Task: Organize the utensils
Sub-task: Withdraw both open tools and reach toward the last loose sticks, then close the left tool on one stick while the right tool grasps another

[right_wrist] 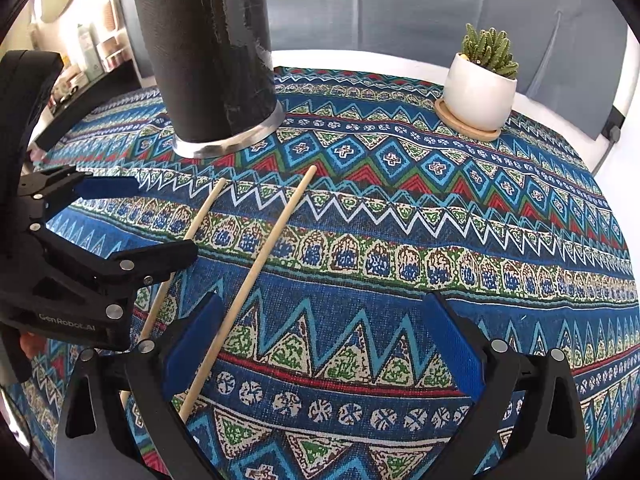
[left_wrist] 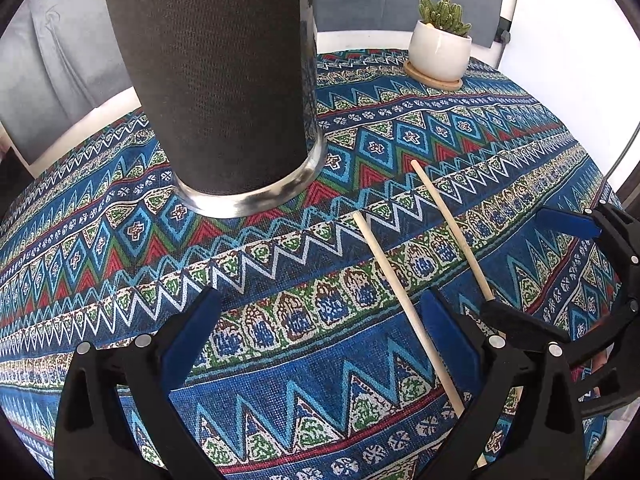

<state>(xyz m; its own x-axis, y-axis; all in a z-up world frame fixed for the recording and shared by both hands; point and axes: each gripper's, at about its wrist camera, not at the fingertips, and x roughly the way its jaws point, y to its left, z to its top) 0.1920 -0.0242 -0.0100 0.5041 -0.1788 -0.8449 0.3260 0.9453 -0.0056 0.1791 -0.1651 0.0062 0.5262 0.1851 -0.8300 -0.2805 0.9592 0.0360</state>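
Two wooden chopsticks [right_wrist: 256,272] lie flat and roughly parallel on the patterned tablecloth [right_wrist: 400,240], near each other but apart, their far tips pointing toward the black cylindrical holder [right_wrist: 208,64]. That holder stands upright on a metal base, short of the chopstick tips. Left gripper [left_wrist: 320,344] hovers with jaws spread wide, empty; one chopstick [left_wrist: 404,304] passes just inside its right-hand blue pad. Right gripper [right_wrist: 324,344] is likewise wide and empty, with a chopstick beside its left-hand pad. Potted cactus [right_wrist: 480,84] sits on a wooden saucer at the far edge.
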